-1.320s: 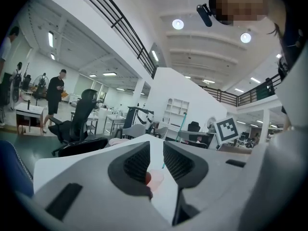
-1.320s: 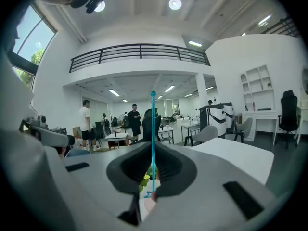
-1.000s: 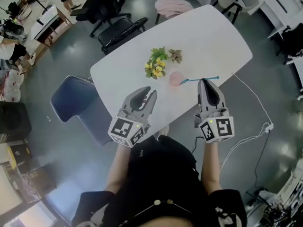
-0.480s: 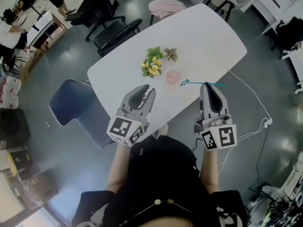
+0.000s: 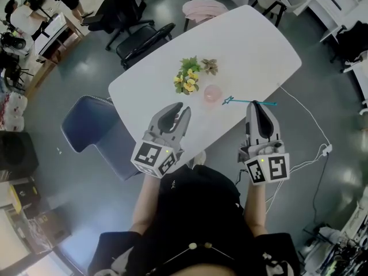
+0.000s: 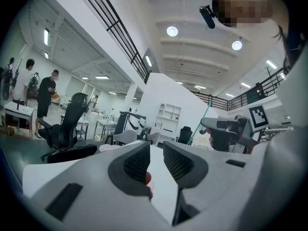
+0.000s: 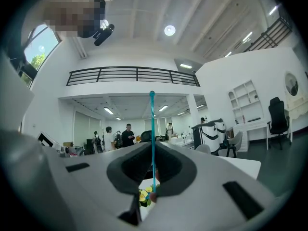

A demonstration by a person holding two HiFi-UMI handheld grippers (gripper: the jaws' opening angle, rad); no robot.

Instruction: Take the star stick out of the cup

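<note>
Holding the star stick [image 5: 238, 102] clear of the cup [image 5: 213, 93], my right tongs [image 5: 256, 104] pinch its thin shaft, likely light, bendy and slippery, while my left tongs [image 5: 180, 111] gape slightly, empty.

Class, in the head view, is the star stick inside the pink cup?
No: the star stick is outside the pink cup, held crosswise above the table by the right gripper.

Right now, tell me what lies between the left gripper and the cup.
Only bare white table lies between the left gripper and the pink cup; the head view shows it.
</note>
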